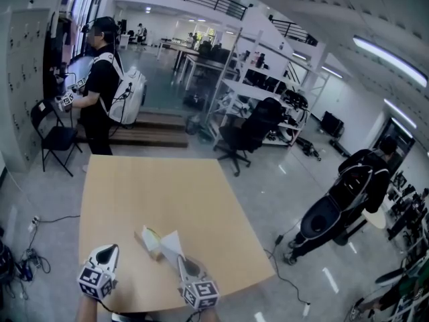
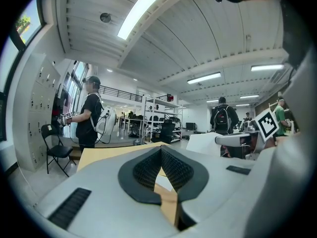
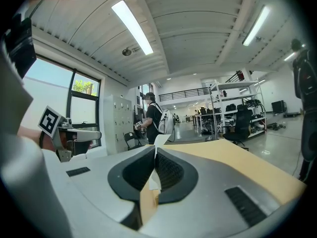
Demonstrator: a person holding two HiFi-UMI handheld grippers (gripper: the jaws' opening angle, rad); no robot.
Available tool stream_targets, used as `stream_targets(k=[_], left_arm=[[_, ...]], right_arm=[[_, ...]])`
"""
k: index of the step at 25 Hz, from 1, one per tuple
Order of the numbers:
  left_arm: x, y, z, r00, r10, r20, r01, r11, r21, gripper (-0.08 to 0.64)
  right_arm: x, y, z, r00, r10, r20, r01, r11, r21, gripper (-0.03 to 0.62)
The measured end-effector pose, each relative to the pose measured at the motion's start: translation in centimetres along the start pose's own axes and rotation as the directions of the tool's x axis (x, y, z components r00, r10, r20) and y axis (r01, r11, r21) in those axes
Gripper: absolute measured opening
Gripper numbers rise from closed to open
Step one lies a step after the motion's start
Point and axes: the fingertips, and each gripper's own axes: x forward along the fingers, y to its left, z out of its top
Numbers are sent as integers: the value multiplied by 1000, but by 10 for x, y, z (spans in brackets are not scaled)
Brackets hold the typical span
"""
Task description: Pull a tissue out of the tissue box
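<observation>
As I read it, the pull is begun but not finished. My right gripper (image 3: 155,152) has its jaws clamped together on a corner of the tissue (image 1: 172,245), which stands up from the tissue box (image 1: 149,240) as a white peak. From the head view its lower edge seems to meet the box's top, though it is too small there for me to be sure. What's left, I judge, is to draw the sheet clear of the opening.

My left gripper (image 2: 161,150) has its jaws closed with nothing between them. It hangs over the near edge of the counter (image 1: 154,186), well left of the box and not bracing it.

The tissue is thin, limp paper, creased into a triangle. The box is small, pale and flat-sided, and looks like light card that could lift with the sheet. The counter is smooth, matte, tan wood. The gripper pads are dark, ribbed and wedge-shaped.
</observation>
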Motion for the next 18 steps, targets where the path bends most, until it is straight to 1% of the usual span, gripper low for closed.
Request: stream_targets(k=[8,11,18], left_arm=[[-2,-6,8,1000,-6,-18,6,1000,3,8],[0,-4,4,1000,2,-3,-1,1000,10,8],[-3,-11,11,1000,-6,-2,6,1000,16,8]], right_arm=[[-4,-2,6,1000,-2,8,2,1000,7,5],[-5,-5,4,1000,-5,12,4,1000,8,6],[-8,-3,4,1000,-8,12,8,1000,7,5]])
